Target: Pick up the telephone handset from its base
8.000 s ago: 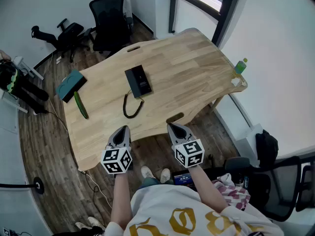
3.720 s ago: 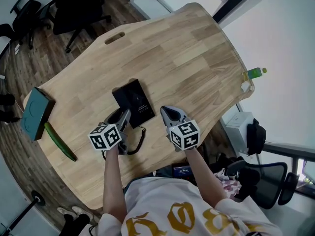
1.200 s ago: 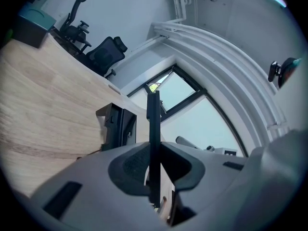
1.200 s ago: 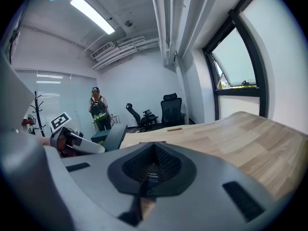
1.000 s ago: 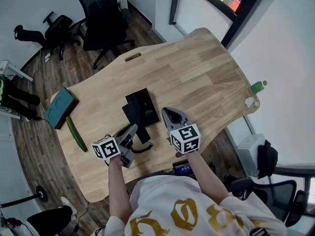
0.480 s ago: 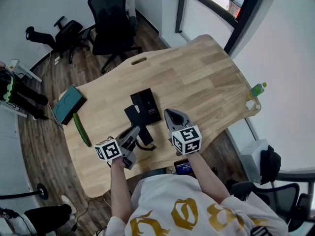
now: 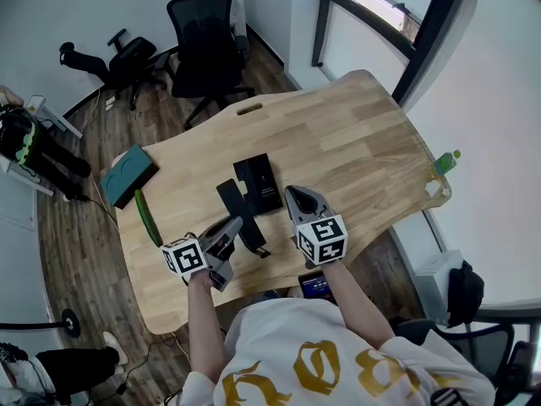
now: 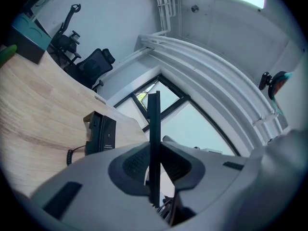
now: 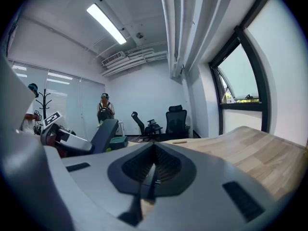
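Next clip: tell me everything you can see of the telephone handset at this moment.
The telephone handset is a slim, flat, matte black bar, plastic by its look. It is off its base, raised above the wooden table and tilted. The left tool is shut on its lower part; the left gripper view shows it edge-on between the jaws. A black coiled cord trails by its near end. Nothing else touches it.

Your handset is black, its base black too; your table shows pale, streaked wood grain.
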`<state>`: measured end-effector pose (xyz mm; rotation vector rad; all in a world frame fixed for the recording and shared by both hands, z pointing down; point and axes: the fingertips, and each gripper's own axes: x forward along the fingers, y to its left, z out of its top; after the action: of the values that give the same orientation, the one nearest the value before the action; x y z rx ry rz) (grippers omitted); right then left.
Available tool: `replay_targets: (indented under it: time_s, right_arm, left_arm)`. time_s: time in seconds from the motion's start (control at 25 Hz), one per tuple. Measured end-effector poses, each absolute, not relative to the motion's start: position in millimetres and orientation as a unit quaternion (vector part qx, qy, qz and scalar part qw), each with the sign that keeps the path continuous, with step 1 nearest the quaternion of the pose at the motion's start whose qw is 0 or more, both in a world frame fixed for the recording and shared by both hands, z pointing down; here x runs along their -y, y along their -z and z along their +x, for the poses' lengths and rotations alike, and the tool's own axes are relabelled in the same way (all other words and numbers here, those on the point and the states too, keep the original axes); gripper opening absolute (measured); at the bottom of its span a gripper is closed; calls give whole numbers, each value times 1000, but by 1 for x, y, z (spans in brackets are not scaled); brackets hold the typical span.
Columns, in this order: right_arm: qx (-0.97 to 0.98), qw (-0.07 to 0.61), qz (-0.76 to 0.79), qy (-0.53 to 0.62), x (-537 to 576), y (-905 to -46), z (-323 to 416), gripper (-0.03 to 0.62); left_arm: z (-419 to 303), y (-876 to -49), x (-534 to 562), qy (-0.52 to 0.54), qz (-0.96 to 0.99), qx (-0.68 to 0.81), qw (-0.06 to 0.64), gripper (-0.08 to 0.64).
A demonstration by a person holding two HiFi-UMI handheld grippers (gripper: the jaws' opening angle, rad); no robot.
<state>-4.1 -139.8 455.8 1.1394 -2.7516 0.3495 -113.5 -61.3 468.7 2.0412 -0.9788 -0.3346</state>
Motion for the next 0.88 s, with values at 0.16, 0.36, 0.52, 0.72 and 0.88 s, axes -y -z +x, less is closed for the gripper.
replay_targets:
  time_s: [0.16,0.36,0.52,0.72,0.88]
  right_arm:
    - [913,70,383,-117,141,-455,-3,5]
    - [911,75,389,-117,139,-456,2,5]
    - [909,79,391,-117,140,-457,5,5]
    - [909,84,392,-116,141,-459,4,5]
    - [909,88,391,-116,143,-460,2,5]
  left_arm:
    - [-110,-465,58,129,820,376,413,72]
    - [-104,-464,53,126,825,363,414,72]
    - [-105,-464,54,126,824,360,418,72]
    - [-105,-463,54,131,826,353,420,72]
    - [-105,-462,55,131,827,350,420,72]
